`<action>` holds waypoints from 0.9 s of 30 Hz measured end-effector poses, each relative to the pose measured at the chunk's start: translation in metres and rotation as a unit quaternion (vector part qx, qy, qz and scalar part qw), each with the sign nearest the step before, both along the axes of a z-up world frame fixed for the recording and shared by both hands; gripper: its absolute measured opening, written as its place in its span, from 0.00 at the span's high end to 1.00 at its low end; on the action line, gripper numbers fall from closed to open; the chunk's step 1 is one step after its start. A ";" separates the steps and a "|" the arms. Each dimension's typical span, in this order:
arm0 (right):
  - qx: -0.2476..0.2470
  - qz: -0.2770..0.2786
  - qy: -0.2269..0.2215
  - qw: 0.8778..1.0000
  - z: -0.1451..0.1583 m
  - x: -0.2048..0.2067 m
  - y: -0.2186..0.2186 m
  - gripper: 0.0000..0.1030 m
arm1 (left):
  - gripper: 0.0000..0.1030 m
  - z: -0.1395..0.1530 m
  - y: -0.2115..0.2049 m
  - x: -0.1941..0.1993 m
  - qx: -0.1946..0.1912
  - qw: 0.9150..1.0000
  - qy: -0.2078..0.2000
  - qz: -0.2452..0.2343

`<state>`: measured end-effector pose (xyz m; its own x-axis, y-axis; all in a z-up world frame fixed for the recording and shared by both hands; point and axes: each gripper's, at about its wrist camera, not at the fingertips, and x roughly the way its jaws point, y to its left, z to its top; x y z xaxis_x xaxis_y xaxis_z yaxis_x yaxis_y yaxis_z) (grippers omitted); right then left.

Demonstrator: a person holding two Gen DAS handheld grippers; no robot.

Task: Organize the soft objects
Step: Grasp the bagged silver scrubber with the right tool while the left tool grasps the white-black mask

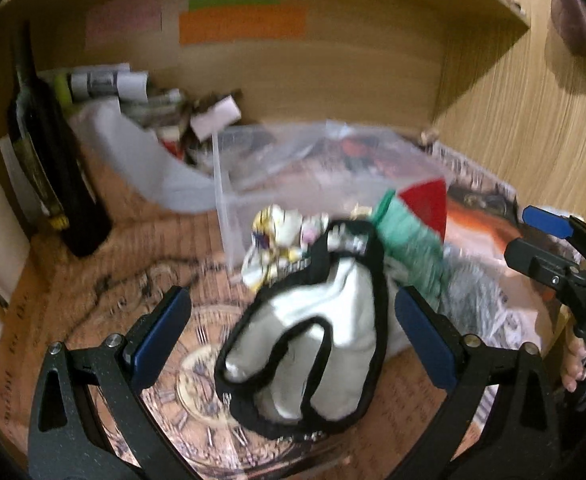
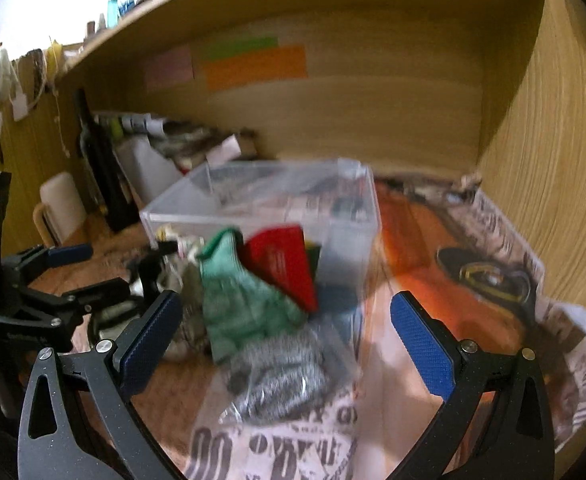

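Note:
A white cloth pouch with black trim [image 1: 309, 344] lies on the patterned desk between the open fingers of my left gripper [image 1: 293, 332], not gripped. Behind it lie a floral cloth [image 1: 277, 240], a green knitted cloth [image 1: 409, 240] [image 2: 245, 300], a red item [image 2: 285, 268] and a grey metallic scrubber in plastic wrap [image 2: 281, 376]. A clear plastic box [image 2: 261, 204] [image 1: 313, 168] stands behind the pile. My right gripper [image 2: 289, 336] is open and empty above the scrubber and green cloth. It shows at the right edge of the left wrist view [image 1: 553, 248].
A dark bottle [image 1: 53, 168], a white mug [image 2: 59, 204] and a white container of clutter [image 1: 141, 152] stand at the left back. Wooden walls enclose the desk nook, with coloured sticky notes [image 1: 241, 20] on the back wall. Newsprint-patterned paper [image 2: 493, 280] covers the right side.

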<state>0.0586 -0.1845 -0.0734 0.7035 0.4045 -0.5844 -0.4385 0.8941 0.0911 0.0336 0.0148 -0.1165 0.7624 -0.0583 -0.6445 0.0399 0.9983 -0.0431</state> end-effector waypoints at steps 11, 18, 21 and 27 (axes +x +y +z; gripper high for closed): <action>-0.017 0.005 0.065 0.998 -0.040 -0.003 -0.005 0.07 | 0.00 -0.037 0.005 -0.009 -0.021 0.998 0.059 -0.003; -0.018 -0.004 0.077 0.997 -0.051 -0.001 -0.008 0.17 | 0.17 -0.043 0.016 -0.015 -0.039 0.998 0.057 0.007; -0.016 -0.010 0.072 0.997 -0.050 0.001 -0.009 0.27 | 0.30 -0.044 0.020 -0.016 -0.033 0.998 0.056 0.015; -0.017 -0.020 0.064 0.998 -0.052 0.004 -0.012 0.50 | 0.58 -0.042 0.029 -0.017 -0.036 0.998 0.053 0.029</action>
